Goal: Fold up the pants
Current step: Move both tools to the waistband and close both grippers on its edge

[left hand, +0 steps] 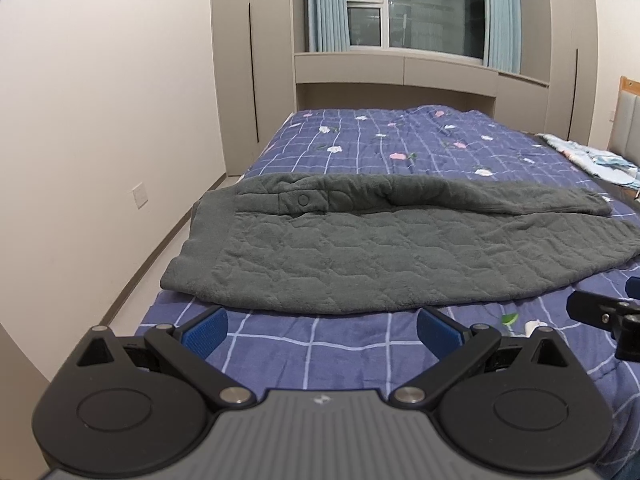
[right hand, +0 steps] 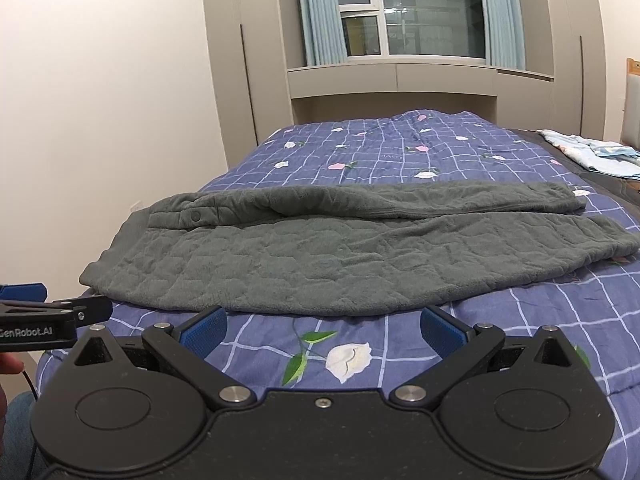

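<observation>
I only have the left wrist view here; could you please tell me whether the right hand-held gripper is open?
Observer: Yes, the right hand-held gripper is open, with its jaws spread wide over the quilt, just short of the grey pants.
Operator: Thank you. The nearer pant leg runs off my frame; where does it end?
Observer: Its cuff lies flat on the quilt, further right than the far leg's cuff.
Operator: Is anything lying between the right fingers?
Observer: Only a white flower printed on the quilt.
</observation>
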Motion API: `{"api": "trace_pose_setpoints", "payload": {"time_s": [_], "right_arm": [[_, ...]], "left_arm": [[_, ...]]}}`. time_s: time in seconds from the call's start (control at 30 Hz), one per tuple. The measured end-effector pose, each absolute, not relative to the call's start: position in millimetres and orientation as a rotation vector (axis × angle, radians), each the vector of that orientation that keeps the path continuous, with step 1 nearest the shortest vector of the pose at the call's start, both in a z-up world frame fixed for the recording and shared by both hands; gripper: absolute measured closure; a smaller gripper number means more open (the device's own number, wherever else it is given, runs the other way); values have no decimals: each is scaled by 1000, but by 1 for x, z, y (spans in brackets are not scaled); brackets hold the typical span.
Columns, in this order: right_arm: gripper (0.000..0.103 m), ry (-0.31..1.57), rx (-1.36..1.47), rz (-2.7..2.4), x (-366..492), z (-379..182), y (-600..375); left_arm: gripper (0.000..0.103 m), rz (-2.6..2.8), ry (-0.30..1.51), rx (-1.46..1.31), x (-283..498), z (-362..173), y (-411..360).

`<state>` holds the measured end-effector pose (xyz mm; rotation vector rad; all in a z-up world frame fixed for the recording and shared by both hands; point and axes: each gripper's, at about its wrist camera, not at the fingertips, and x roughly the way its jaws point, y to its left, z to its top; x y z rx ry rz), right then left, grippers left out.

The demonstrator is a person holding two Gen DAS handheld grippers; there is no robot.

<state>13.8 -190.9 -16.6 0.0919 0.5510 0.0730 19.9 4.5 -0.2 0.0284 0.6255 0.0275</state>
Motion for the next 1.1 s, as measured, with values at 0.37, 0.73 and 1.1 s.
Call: {"api": "trace_pose_setpoints", "payload": {"time_s": [0.37, 0.73, 1.1], "right_arm": [[0, 526, 52, 136, 49, -13, -193], [0, 507, 56, 177, 109, -4, -202], [0, 532, 99, 426, 203, -11, -222]], "left_arm": [[0, 57, 628, 52, 63, 19, 22], [0, 90, 658, 68, 129, 21, 40], [0, 127, 671, 89, 228, 18, 77]]}}
